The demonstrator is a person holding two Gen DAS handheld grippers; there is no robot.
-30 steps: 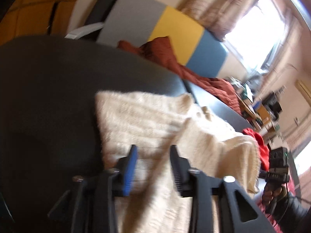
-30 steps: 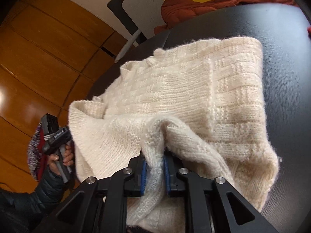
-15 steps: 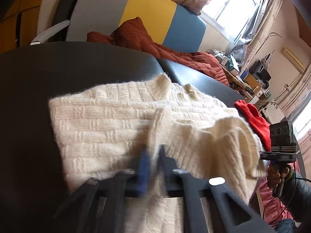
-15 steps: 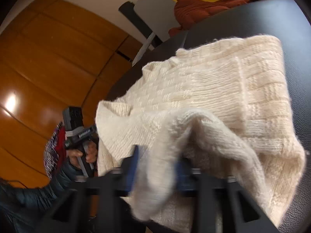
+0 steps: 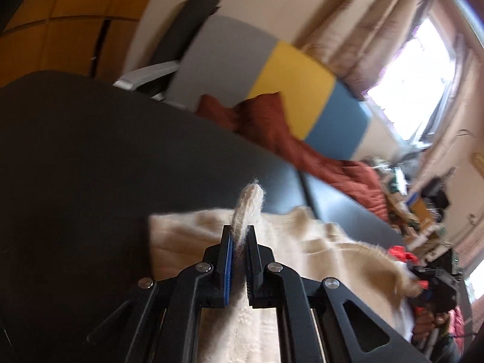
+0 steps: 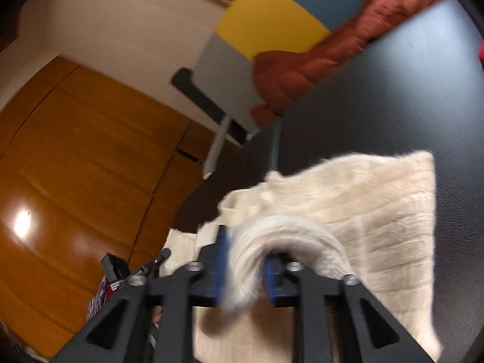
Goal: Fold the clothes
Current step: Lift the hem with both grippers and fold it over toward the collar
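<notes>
L gripper [image 5: 239,242] fingers nearly closed; R gripper [image 6: 244,260] fingers wider.

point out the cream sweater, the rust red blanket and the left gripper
cream sweater [image 6: 378,208], right wrist view, flat knit panel on the table
rust red blanket [image 5: 272,121], left wrist view, bunched upper fold
left gripper [image 5: 239,242], left wrist view, between the fingertips pinching the knit

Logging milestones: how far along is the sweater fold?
Done: the sweater lies on the dark table, its far part flat with a squared far corner. In hand: the left gripper is shut on a knit edge, and the right gripper holds a thick bunch between its jaws, so a fold is mid-carry. Left: lay the lifted part down, release, and smooth the near side.
</notes>
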